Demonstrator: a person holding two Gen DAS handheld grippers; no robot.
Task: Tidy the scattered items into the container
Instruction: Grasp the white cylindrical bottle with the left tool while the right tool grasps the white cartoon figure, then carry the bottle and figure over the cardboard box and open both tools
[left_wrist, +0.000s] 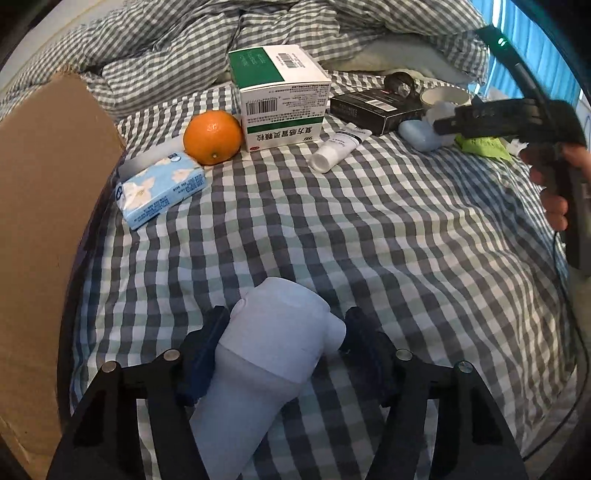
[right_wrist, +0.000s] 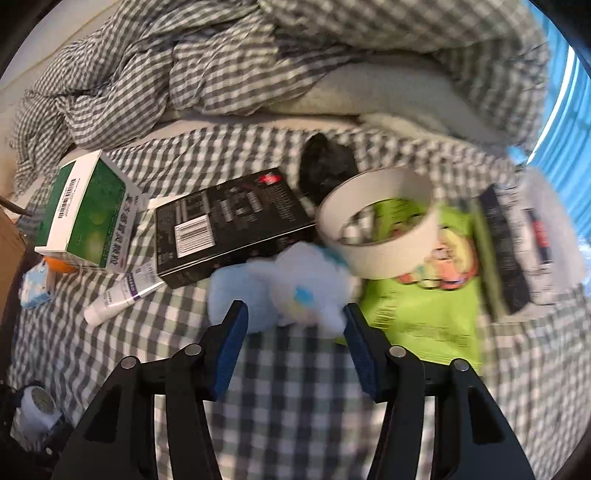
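Both wrist cams look steeply down, close over bed; share green-white box (left_wrist: 280, 99) (right_wrist: 88, 214).

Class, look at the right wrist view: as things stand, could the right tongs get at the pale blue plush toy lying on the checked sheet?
Probably yes. The right tongs stand open just before the plush toy, with only bare sheet between. The tape roll and black box sit behind it, not in the way.

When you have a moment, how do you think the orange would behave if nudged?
The orange looks round and smooth, so it would probably roll. The soft checked bedsheet may slow it, and the medicine box beside it should block it that way.
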